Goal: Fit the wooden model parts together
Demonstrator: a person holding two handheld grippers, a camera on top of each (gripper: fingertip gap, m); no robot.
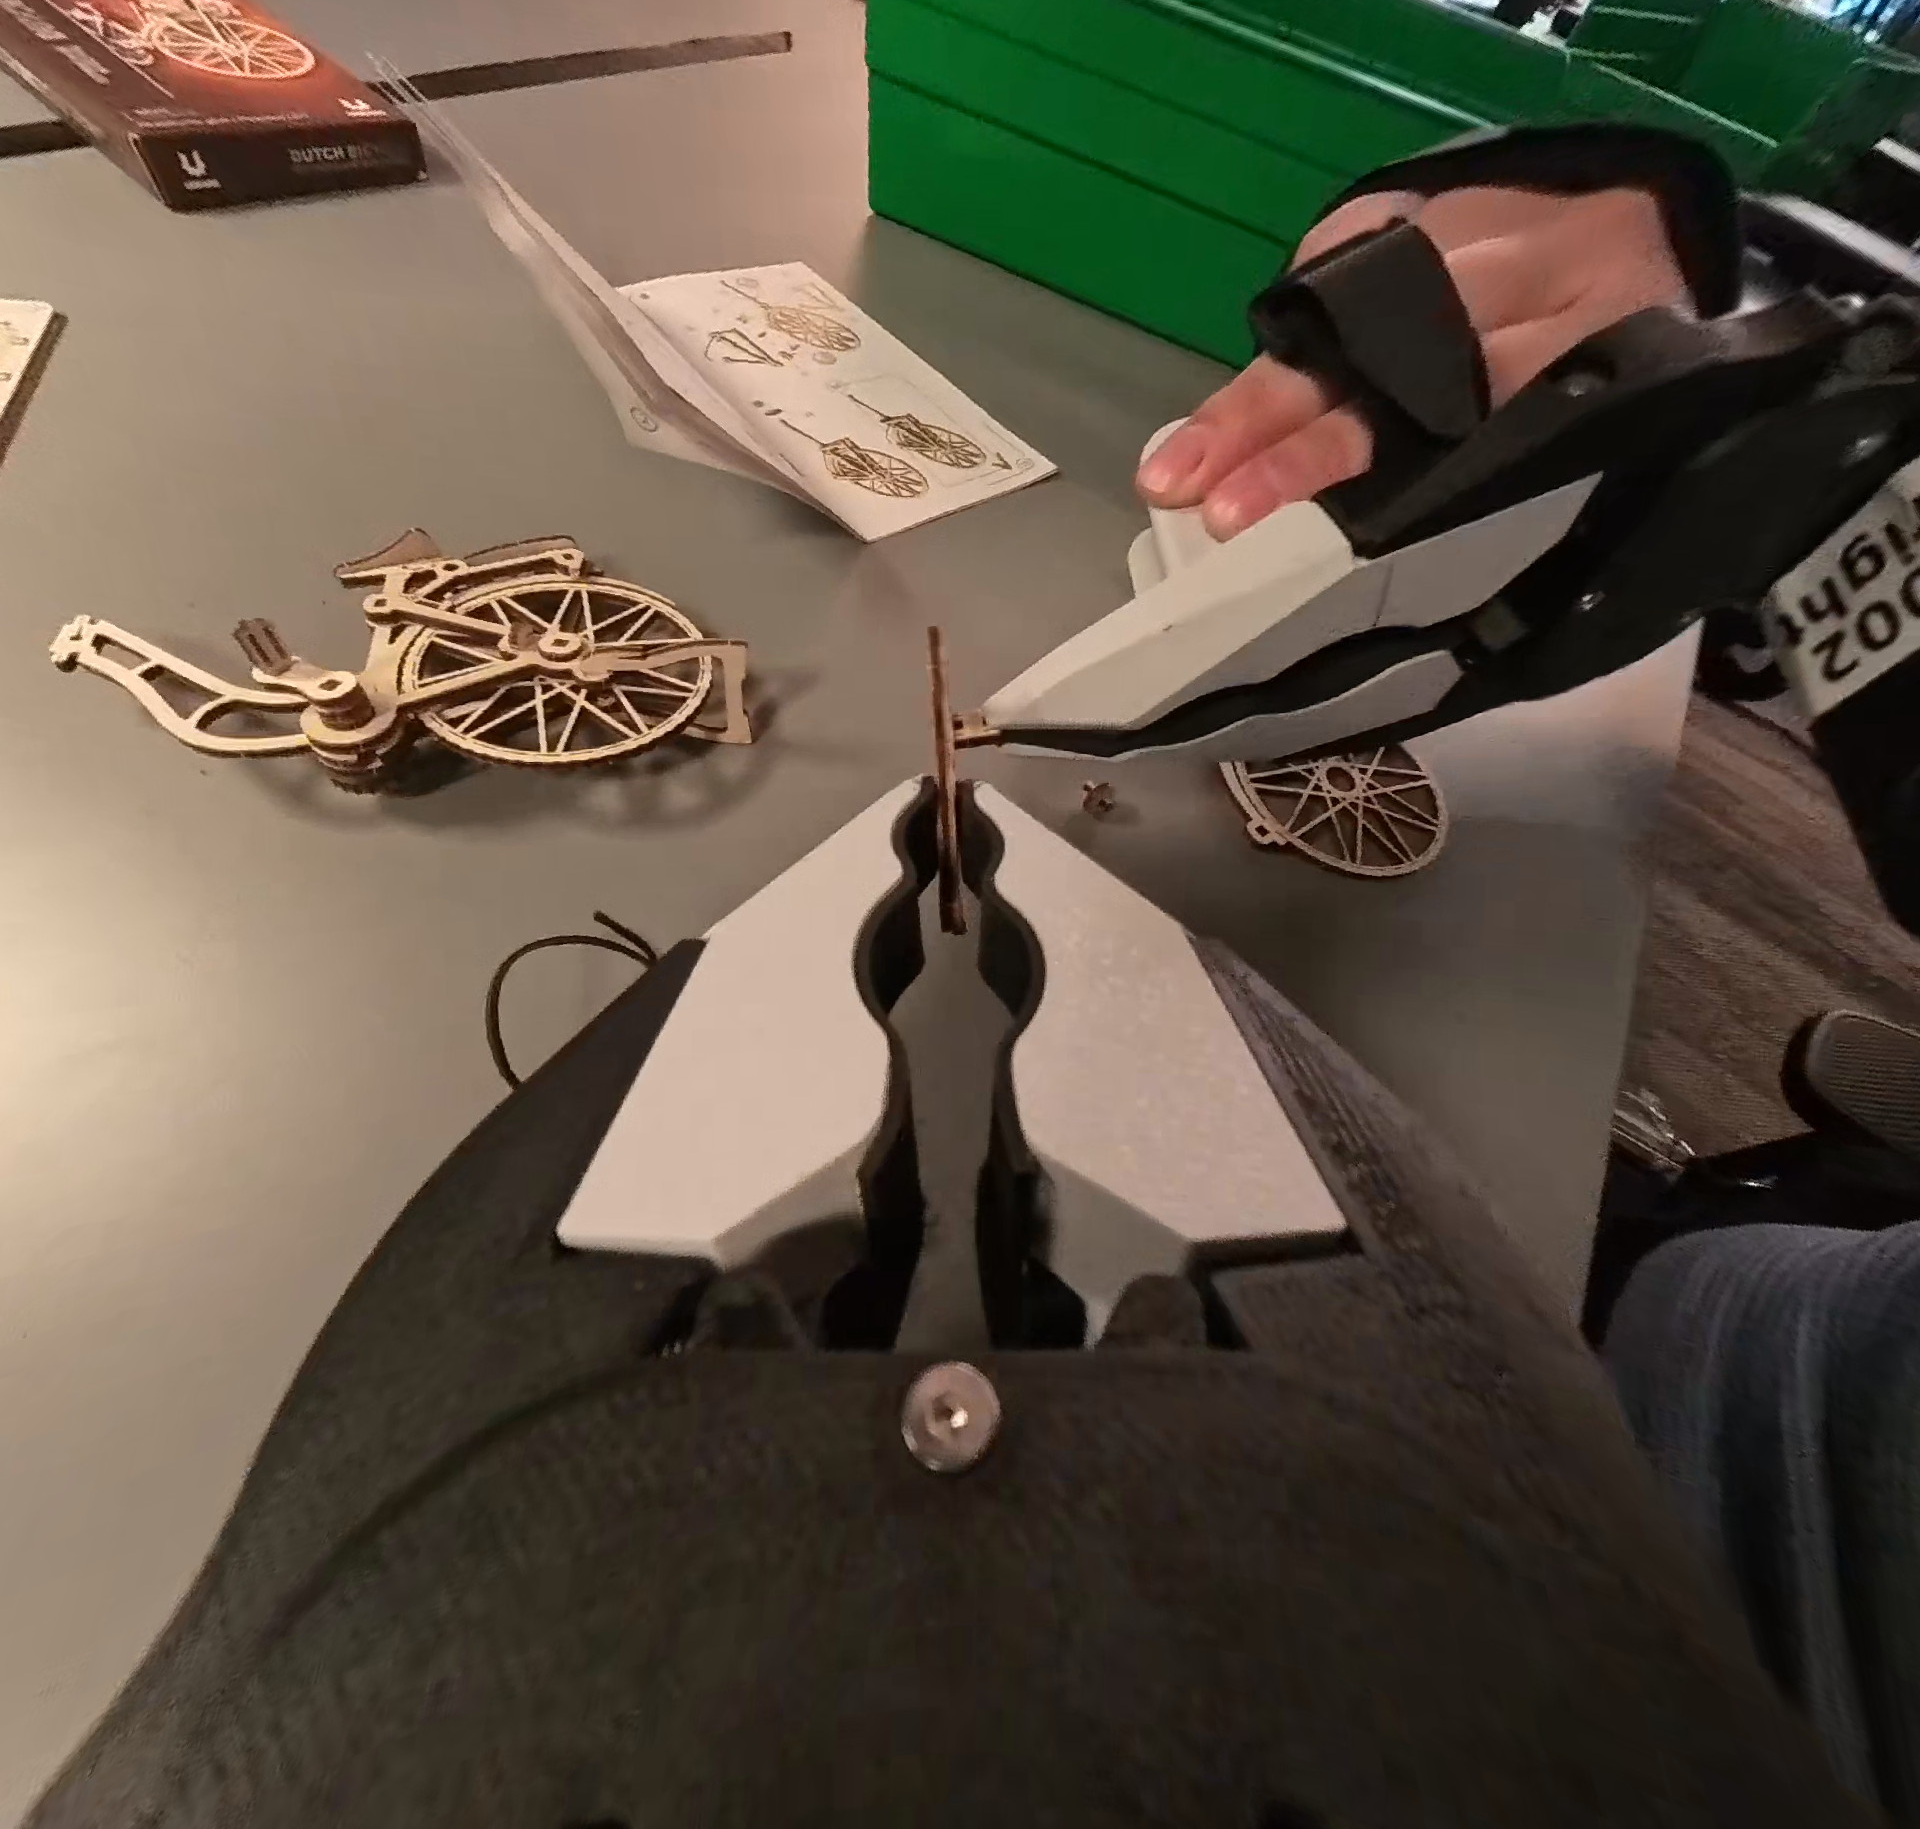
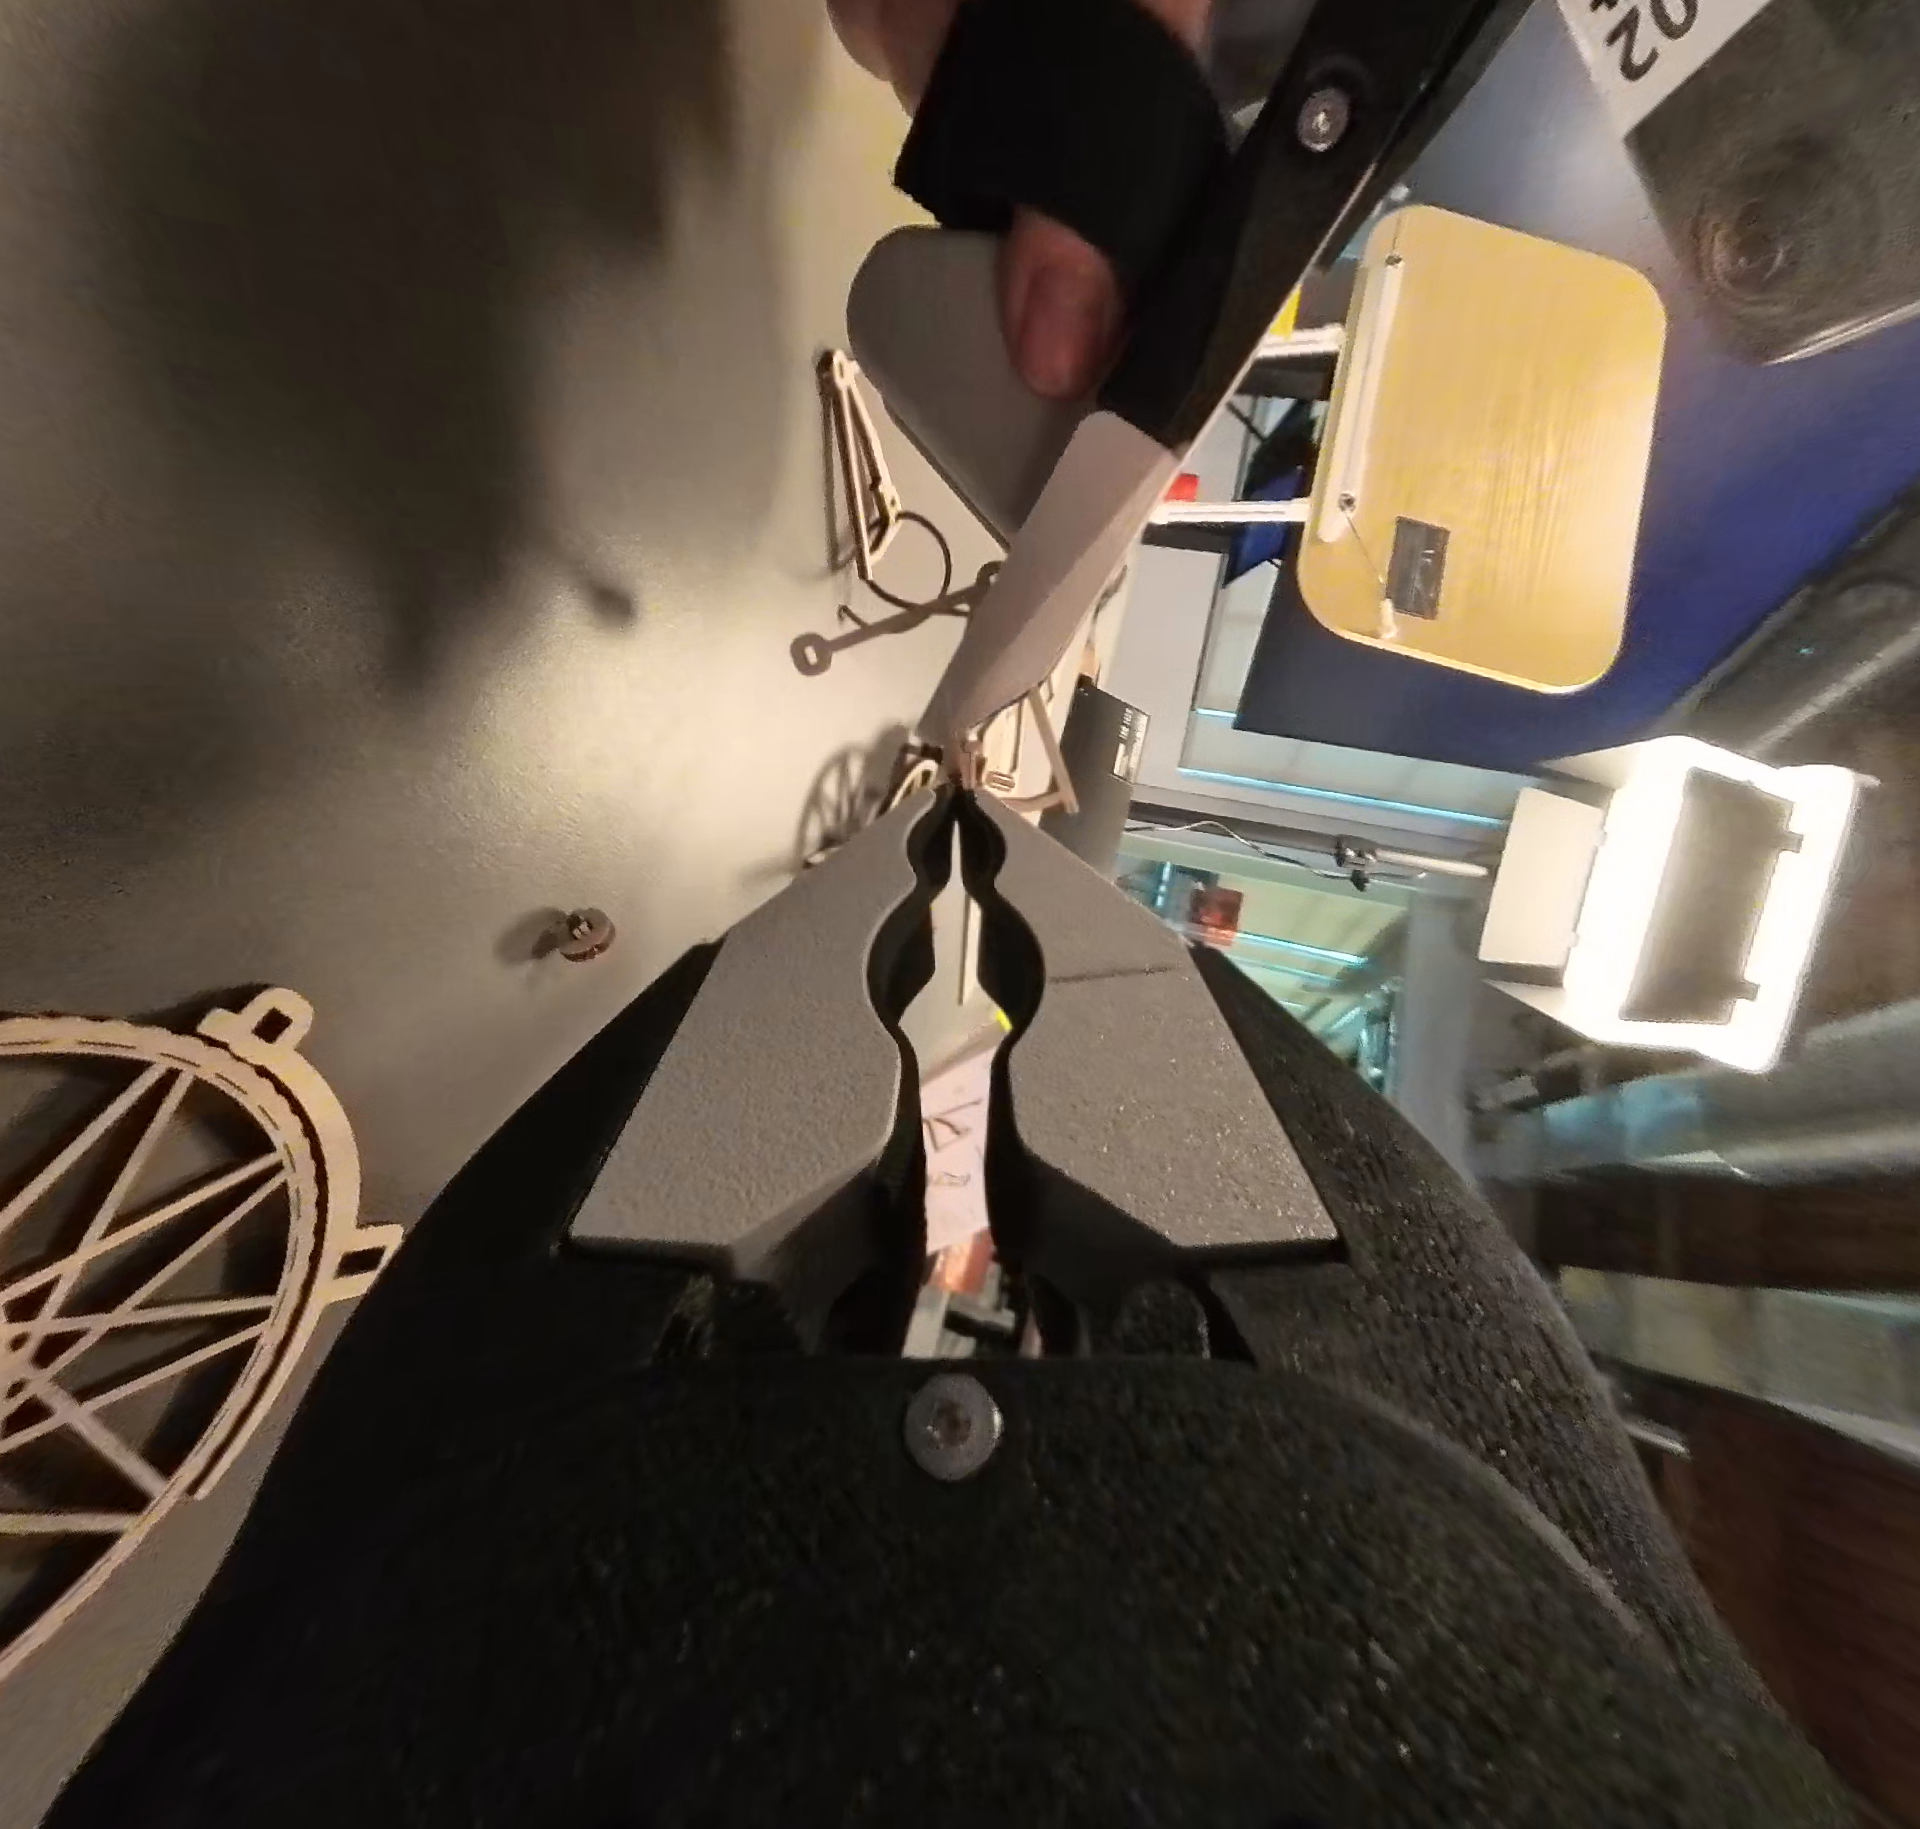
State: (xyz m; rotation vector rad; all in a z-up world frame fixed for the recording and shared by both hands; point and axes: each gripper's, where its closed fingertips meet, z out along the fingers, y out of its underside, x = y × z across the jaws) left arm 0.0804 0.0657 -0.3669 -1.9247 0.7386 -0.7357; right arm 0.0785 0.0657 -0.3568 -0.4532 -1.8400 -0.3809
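Observation:
My left gripper is shut on a thin wooden disc, held upright and edge-on above the grey table. My right gripper comes in from the right, shut on a small wooden peg whose end touches the disc's face. In the right wrist view my right gripper pinches the peg at its tips, with the left gripper meeting it from above. A partly built wooden bicycle lies on the table to the left. A loose spoked wheel lies to the right and also shows in the right wrist view.
A small loose wooden pin lies by the wheel. An open instruction booklet lies behind. A green crate stands at the back right, a dark kit box at the back left. A black cord lies near my left gripper. The grippers are tip to tip, or close to it. The partly built wooden bicycle is about equally far from each gripper, around 12 cm. From either gripper's tips it is about 12 cm to the loose spoked wheel.

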